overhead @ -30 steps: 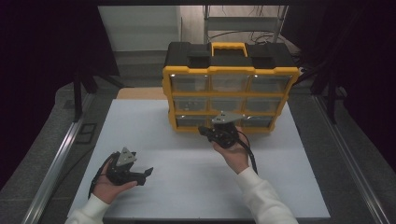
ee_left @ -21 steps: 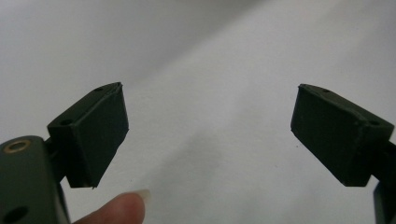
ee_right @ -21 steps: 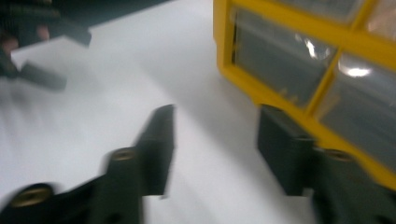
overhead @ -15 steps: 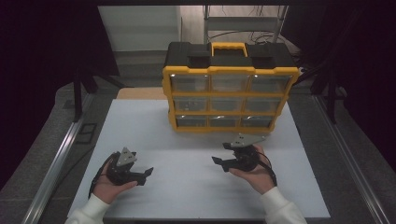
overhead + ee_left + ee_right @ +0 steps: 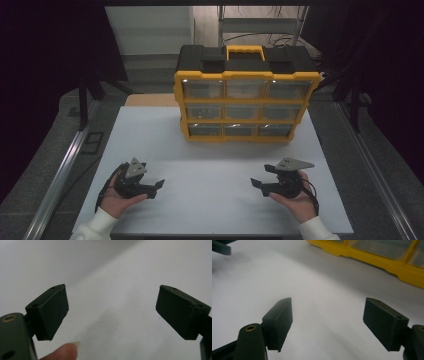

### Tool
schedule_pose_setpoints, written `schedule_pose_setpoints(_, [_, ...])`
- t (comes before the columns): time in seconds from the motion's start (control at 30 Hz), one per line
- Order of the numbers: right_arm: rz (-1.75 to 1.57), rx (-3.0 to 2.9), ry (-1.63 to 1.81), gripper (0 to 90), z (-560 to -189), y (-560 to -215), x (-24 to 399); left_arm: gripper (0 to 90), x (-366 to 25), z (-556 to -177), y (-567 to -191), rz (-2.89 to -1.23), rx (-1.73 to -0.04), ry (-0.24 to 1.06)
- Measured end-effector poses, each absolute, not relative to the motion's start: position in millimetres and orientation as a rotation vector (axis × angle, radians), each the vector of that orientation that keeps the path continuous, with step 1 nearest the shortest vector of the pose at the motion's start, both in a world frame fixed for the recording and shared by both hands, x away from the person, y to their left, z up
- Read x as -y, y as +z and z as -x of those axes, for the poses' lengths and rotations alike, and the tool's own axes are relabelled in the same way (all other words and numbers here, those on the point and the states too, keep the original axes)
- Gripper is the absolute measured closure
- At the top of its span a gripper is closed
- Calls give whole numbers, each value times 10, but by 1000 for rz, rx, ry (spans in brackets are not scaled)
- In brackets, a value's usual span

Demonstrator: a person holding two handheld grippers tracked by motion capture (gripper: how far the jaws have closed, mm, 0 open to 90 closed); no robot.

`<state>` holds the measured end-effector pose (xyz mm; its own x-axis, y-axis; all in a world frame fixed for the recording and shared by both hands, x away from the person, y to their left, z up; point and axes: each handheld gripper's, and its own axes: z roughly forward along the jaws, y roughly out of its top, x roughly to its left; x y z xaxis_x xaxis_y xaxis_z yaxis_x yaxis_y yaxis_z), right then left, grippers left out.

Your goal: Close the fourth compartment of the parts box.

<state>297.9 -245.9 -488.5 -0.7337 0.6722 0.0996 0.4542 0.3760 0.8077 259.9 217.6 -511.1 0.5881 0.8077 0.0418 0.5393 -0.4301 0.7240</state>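
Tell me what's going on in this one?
A person sits at a white table with a handheld gripper in each hand. Both rest low near the front edge, well short of the yellow and black drawer organizer standing at the back, whose nine clear drawers all look pushed in. The left gripper is open with nothing between its jaws. The right gripper has just been opening its jaws, also with nothing between them. Neither touches the organizer.
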Motion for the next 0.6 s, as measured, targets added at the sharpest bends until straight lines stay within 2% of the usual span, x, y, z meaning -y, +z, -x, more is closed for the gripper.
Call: schedule_pose_setpoints(0.6, [-1025, -2354, 1290, 225, -3004, -4903, 2545, 119, -2170, -2611, -5126, -2137, -1067, 508])
